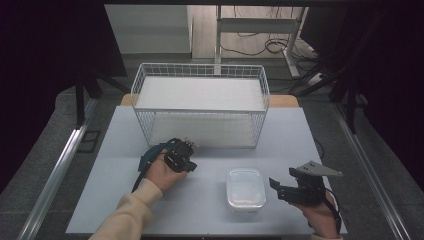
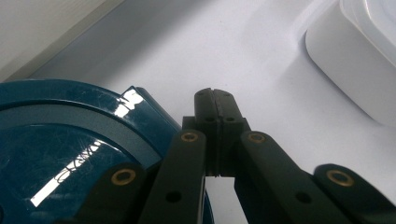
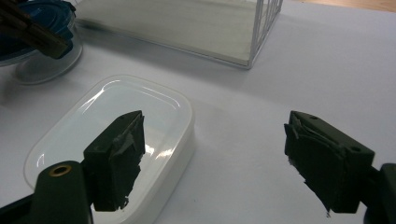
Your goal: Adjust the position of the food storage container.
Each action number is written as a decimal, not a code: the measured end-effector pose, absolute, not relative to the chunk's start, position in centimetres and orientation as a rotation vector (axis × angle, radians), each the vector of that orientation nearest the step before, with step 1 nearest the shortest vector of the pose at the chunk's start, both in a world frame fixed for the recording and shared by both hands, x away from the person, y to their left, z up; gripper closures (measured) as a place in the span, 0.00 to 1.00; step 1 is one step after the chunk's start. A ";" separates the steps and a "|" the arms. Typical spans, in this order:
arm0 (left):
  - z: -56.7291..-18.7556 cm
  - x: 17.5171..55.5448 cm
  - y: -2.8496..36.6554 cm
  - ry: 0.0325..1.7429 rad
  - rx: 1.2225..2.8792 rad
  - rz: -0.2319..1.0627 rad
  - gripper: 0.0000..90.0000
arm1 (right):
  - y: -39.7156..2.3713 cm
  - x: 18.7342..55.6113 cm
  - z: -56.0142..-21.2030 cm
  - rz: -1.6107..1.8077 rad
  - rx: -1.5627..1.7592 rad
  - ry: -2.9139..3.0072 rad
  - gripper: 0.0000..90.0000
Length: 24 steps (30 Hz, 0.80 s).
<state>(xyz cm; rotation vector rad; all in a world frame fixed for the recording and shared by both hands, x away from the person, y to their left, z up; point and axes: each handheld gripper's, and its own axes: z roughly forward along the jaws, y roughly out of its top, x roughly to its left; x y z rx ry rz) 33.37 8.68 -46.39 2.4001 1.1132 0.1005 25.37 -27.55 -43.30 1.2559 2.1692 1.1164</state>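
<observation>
We see our left gripper (image 1: 186, 161) low over the pale table (image 1: 210, 210), just in front of the white wire basket (image 1: 200, 102). In the left gripper view its two black jaws are pressed flat together with nothing between them, their tips over bare table. Right beside them, at the lower left of that view, lies a glossy dark blue round lid (image 2: 70, 154); the jaw arms overlap its edge, and we cannot tell whether they touch it. In the right gripper view the blue lid (image 3: 35, 23) appears to sit on a clear round container (image 3: 44, 65).

Our right gripper (image 1: 282, 187) hovers near the table's front right, pointing left toward the white rectangular lidded container (image 1: 245, 189). Its jaws are spread wide and hold nothing. In the right gripper view one jaw stands in front of the container (image 3: 112, 140) and the other over bare table well to the side.

The white container rests flat on the table between our two hands, closer to the right gripper, apart from the basket.
</observation>
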 end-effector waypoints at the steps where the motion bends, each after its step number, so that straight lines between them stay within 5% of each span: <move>1: -46.4 33.3 8.7 1.113 2.398 0.104 1.00 | -27.5 25.4 -43.3 1.115 1.253 2.172 0.22; 9: -45.4 32.7 10.4 1.097 2.314 0.139 1.00 | -27.1 25.1 -42.6 1.156 1.229 2.142 0.22; 15: -41.9 28.2 15.1 1.090 2.074 0.189 0.96 | -26.6 24.8 -42.1 1.175 1.217 2.148 0.22; 19: -41.4 25.2 17.4 1.119 1.980 0.234 0.82 | -26.1 24.8 -42.2 1.171 1.207 2.167 0.22; 24: -41.8 23.6 19.6 1.200 1.954 0.249 0.43 | -25.6 24.8 -42.2 1.179 1.201 2.179 0.22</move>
